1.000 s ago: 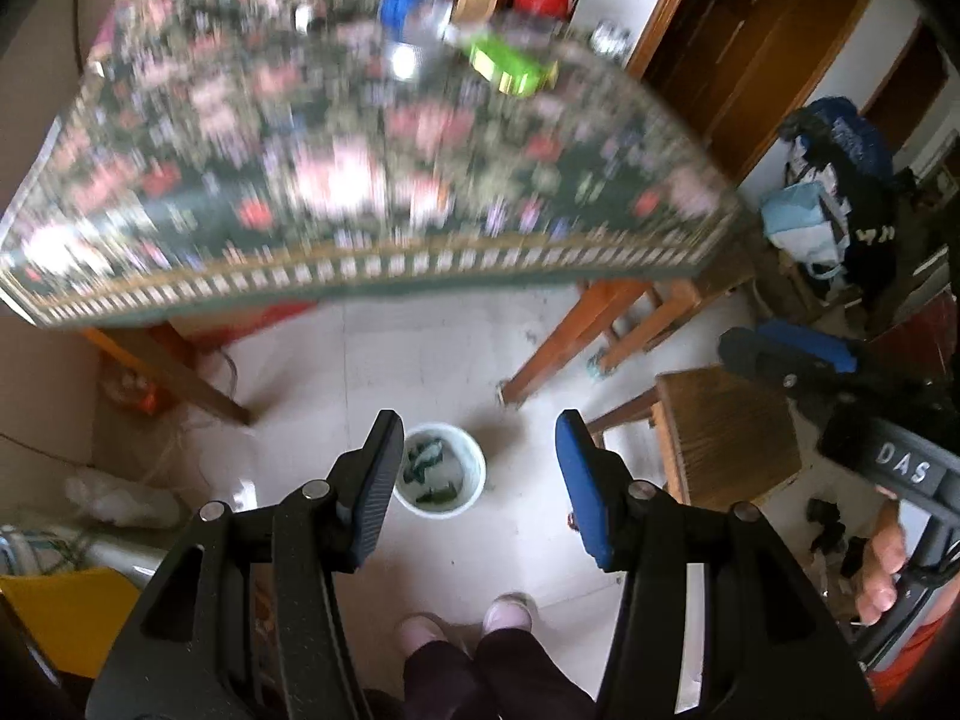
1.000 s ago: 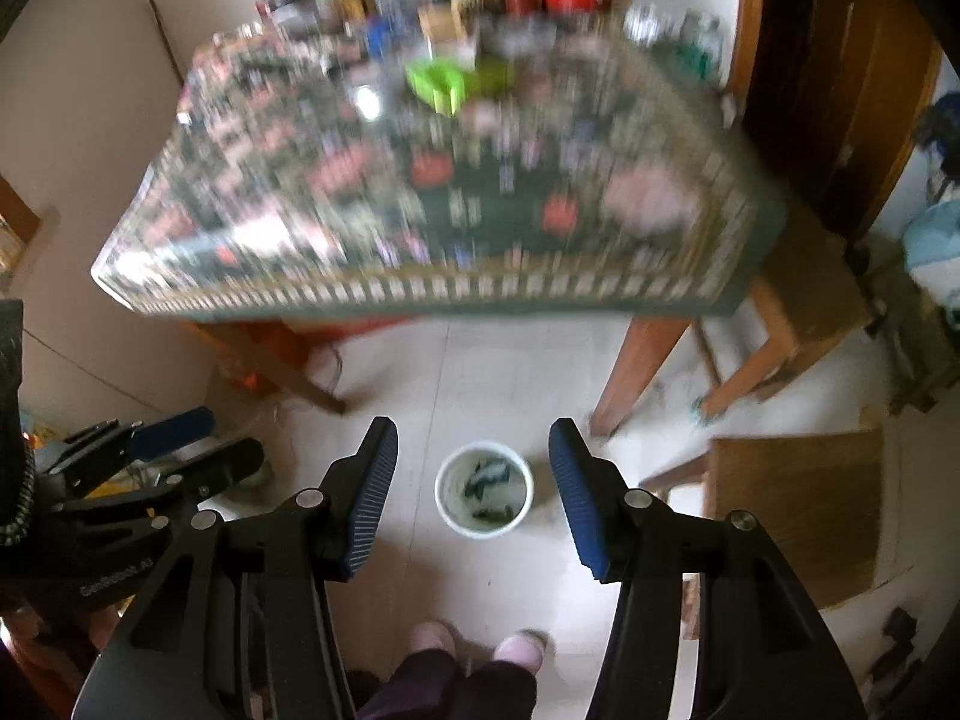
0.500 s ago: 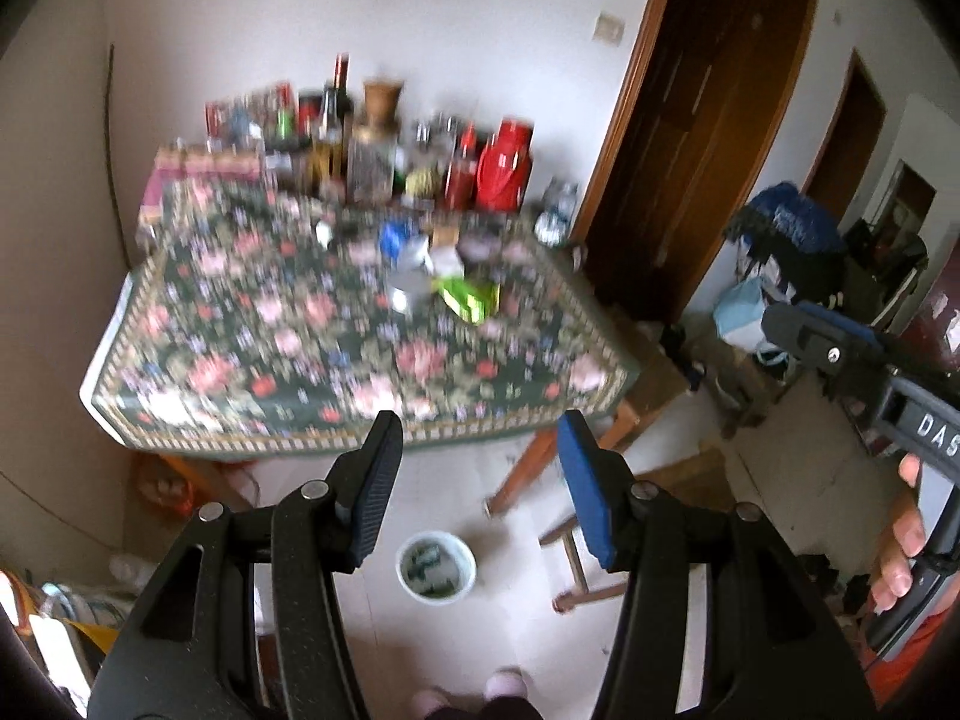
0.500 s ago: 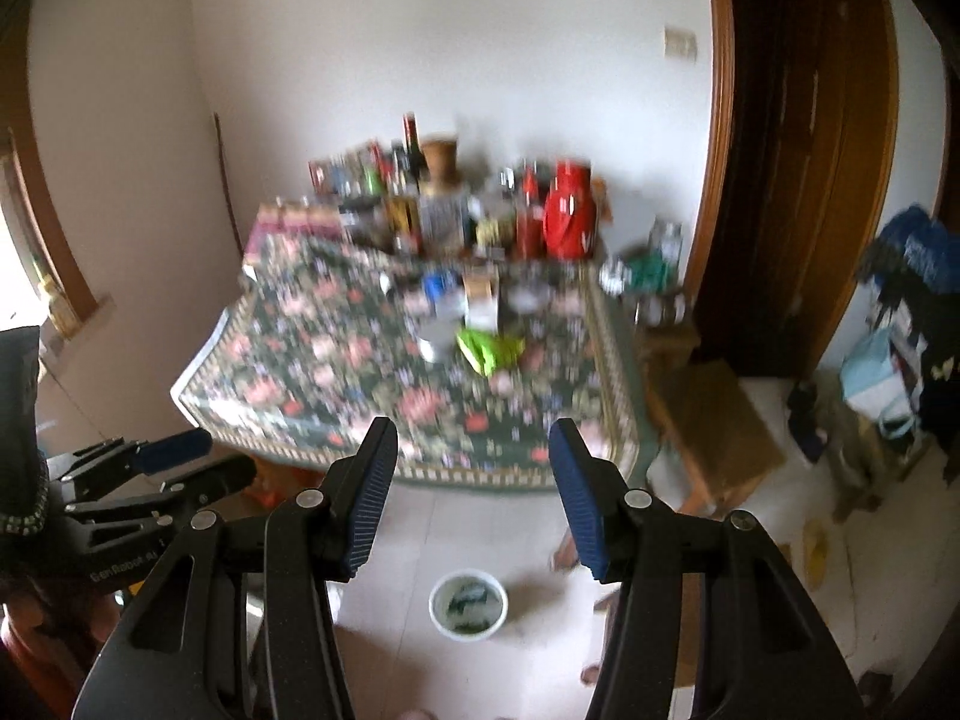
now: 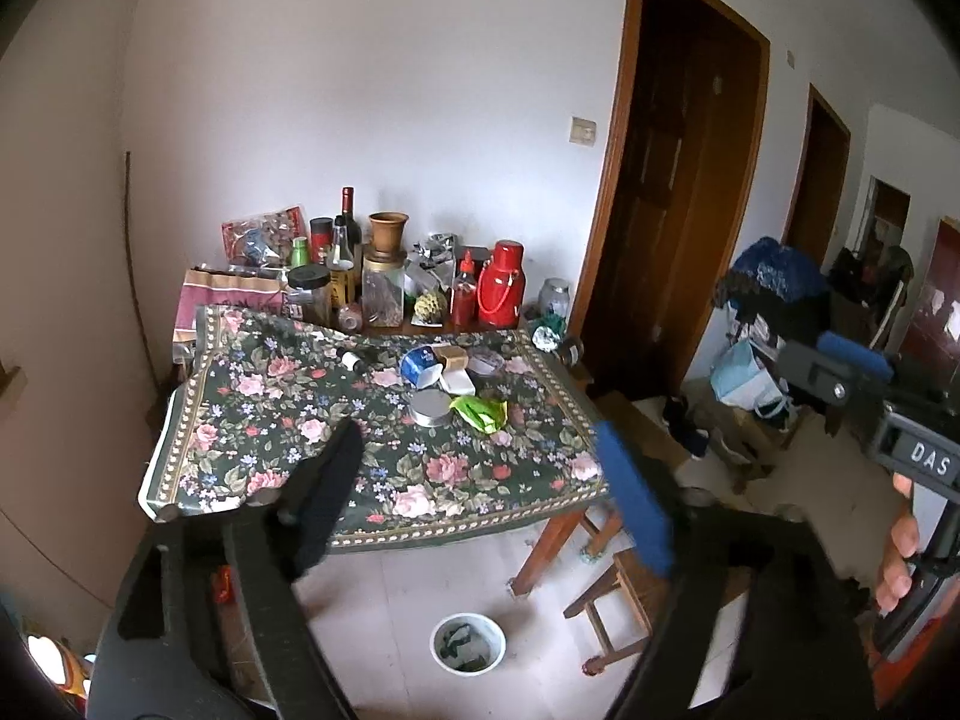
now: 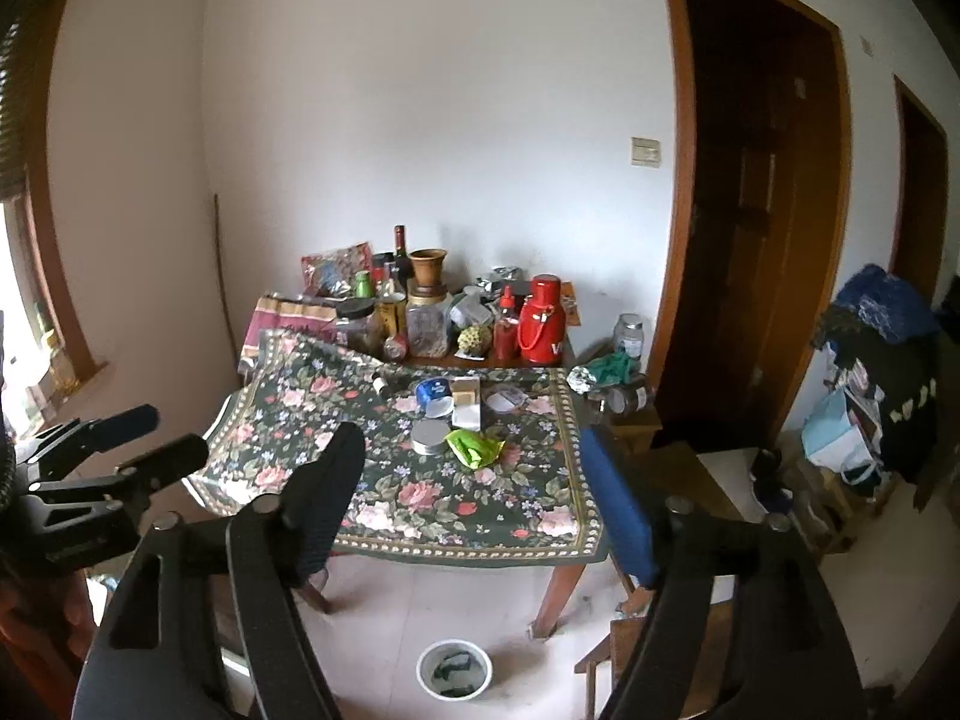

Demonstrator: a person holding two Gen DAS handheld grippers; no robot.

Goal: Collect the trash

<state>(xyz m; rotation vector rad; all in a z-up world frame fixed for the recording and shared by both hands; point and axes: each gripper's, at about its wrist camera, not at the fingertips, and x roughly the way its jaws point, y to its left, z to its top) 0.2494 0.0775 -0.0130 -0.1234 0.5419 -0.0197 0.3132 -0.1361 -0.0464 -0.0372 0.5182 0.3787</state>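
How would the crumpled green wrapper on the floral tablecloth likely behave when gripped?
The green wrapper looks crumpled and thin, so it probably collapses between the fingers. It seems light and may slide on the tablecloth if nudged. It lies beside a round tin, which might get bumped.

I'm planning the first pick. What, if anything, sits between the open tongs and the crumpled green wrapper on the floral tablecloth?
Nothing visible does. Both the left tongs and right tongs hang open short of the table's near edge, and only bare tablecloth lies before the green wrapper; the round tin sits beside it.

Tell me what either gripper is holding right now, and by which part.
Nothing: left gripper and right gripper both have open, empty jaws.
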